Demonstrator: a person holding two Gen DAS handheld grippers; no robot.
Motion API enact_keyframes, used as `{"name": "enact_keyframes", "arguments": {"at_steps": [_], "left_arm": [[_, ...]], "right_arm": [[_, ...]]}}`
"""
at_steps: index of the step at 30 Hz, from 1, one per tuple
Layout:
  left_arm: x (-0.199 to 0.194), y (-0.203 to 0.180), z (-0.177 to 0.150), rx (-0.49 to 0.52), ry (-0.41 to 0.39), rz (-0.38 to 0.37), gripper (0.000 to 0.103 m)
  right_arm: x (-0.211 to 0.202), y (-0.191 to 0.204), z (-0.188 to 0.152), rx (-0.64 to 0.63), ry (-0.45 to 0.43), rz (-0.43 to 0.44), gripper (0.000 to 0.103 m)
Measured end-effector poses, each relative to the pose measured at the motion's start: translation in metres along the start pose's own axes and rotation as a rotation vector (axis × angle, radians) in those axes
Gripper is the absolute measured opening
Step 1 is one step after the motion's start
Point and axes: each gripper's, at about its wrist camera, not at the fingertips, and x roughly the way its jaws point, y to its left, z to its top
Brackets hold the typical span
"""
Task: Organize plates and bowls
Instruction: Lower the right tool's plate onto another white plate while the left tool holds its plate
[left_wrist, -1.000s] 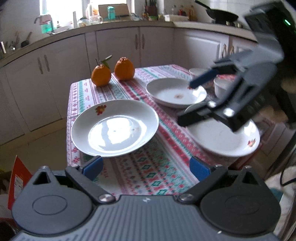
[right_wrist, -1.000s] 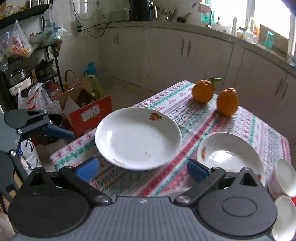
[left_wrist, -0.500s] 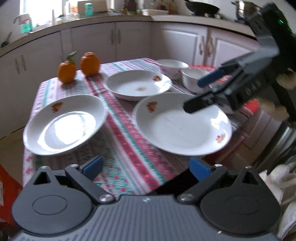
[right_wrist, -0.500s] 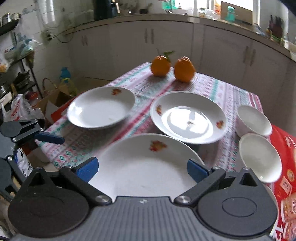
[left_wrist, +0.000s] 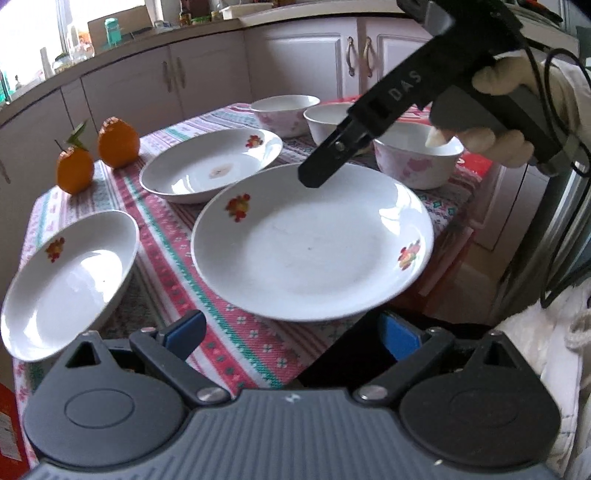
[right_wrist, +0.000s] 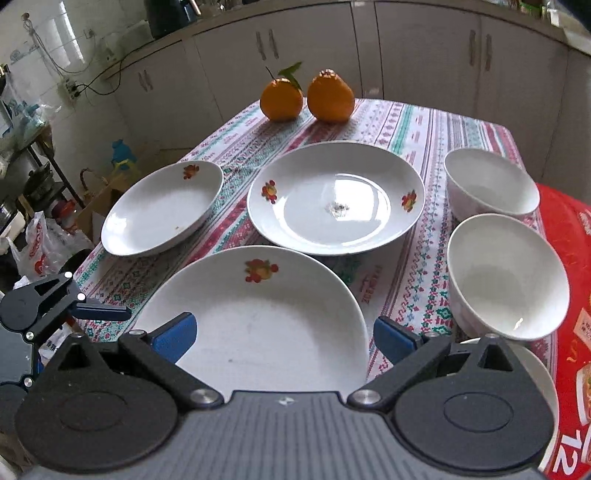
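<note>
Three white plates with fruit prints lie on the patterned tablecloth: a near plate (left_wrist: 310, 247) (right_wrist: 255, 325), a middle plate (left_wrist: 210, 164) (right_wrist: 334, 197) and a left plate (left_wrist: 66, 280) (right_wrist: 162, 206). Three white bowls stand at the right: (right_wrist: 489, 182), (right_wrist: 506, 275), and one (left_wrist: 417, 155) partly hidden behind the right gripper. My left gripper (left_wrist: 291, 332) is open and empty just before the near plate's front edge. My right gripper (right_wrist: 282, 334) is open, low over the near plate, holding nothing.
Two oranges (right_wrist: 308, 96) sit at the table's far end. A red printed box (right_wrist: 576, 295) lies under the bowls at the right edge. White kitchen cabinets (right_wrist: 406, 48) stand beyond the table. Bags and a cardboard box (right_wrist: 44, 236) lie on the floor to the left.
Both grippers have swung toward the near plate. The left view has turned right, bringing the bowls into sight; the right gripper has dropped lower over the near plate. Both stay open.
</note>
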Motion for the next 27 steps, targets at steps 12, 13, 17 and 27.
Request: {"name": "enact_keyframes", "arguments": {"at_steps": [12, 13, 17, 27], "left_arm": [[0.013, -0.004, 0.008, 0.008, 0.002, -0.011, 0.099], [0.014, -0.003, 0.008, 0.005, 0.002, -0.014, 0.099], [0.015, -0.002, 0.008, 0.000, -0.001, -0.023, 0.099], [0.018, 0.000, 0.005, -0.004, -0.020, -0.050, 0.099]], "right_arm": [[0.018, -0.009, 0.007, 0.006, 0.074, 0.036, 0.089], [0.020, -0.011, 0.008, 0.008, 0.079, 0.036, 0.087], [0.024, -0.017, 0.010, 0.013, 0.106, 0.044, 0.081], [0.033, -0.032, 0.030, -0.003, 0.212, 0.100, 0.069]]}}
